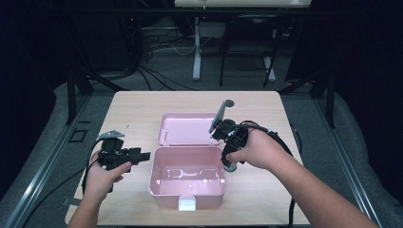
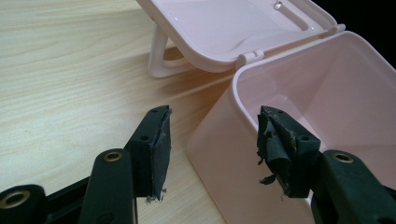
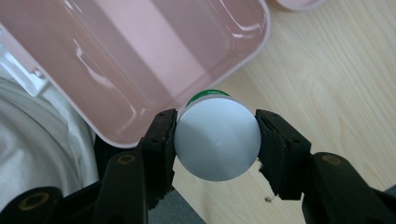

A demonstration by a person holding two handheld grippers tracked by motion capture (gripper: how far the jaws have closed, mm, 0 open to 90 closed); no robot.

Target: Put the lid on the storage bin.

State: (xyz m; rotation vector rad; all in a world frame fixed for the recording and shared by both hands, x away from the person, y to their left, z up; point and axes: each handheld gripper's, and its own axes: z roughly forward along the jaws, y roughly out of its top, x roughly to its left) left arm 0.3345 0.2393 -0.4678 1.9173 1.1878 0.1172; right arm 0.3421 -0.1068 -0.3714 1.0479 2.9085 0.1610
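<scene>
Wooden and pale, the surface (image 1: 142, 102) carries a pink plastic box (image 1: 187, 178) near its middle, with the lid (image 1: 185, 128) swung open and lying flat on the far side. At the box's left, the left hand-held gripper (image 2: 212, 144) hangs with its jaws spread wide around the box's near-left corner, its pads not pressing on it. At the box's right, the right hand-held gripper (image 3: 215, 140) is clamped on a small round container (image 3: 217, 139) with a white end and green rim, held above the surface just beside the box's right wall.
</scene>
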